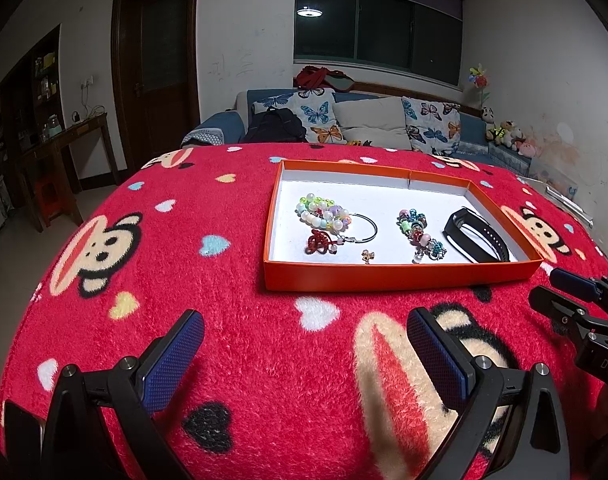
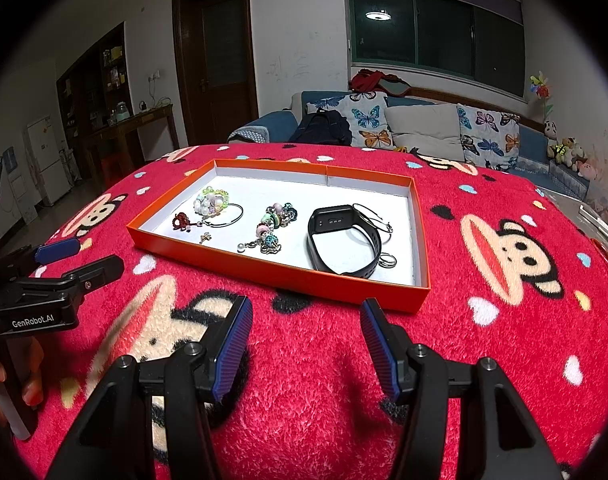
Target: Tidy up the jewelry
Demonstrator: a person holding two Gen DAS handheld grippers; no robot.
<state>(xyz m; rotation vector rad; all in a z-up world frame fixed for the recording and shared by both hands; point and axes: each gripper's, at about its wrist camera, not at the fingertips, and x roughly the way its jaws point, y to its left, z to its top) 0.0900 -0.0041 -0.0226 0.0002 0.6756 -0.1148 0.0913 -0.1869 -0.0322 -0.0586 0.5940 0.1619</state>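
Observation:
An orange tray [image 1: 383, 278] [image 2: 264, 268] with a white floor sits on the red blanket. In it lie a pastel bead bracelet [image 1: 323, 210] [image 2: 212, 200] with a red charm [image 1: 317, 242] [image 2: 181, 222], a small gold charm [image 1: 368, 256] [image 2: 204, 237], a dark multicolour bead bracelet [image 1: 417, 226] [image 2: 276, 220], a black smart band [image 1: 475, 238] [image 2: 343, 240], and silver rings [image 2: 387, 261]. My left gripper [image 1: 304, 354] [image 2: 78, 258] is open and empty in front of the tray. My right gripper [image 2: 304, 344] [image 1: 559, 290] is open and empty, near the tray's front right.
A red monkey-print blanket [image 1: 232, 320] [image 2: 503, 320] covers the table. Behind it stand a sofa with butterfly cushions [image 1: 367, 120] [image 2: 423, 128], a dark door [image 1: 160, 68] and a wooden side table [image 1: 60, 144]. A hand [image 2: 8, 380] shows at the left edge.

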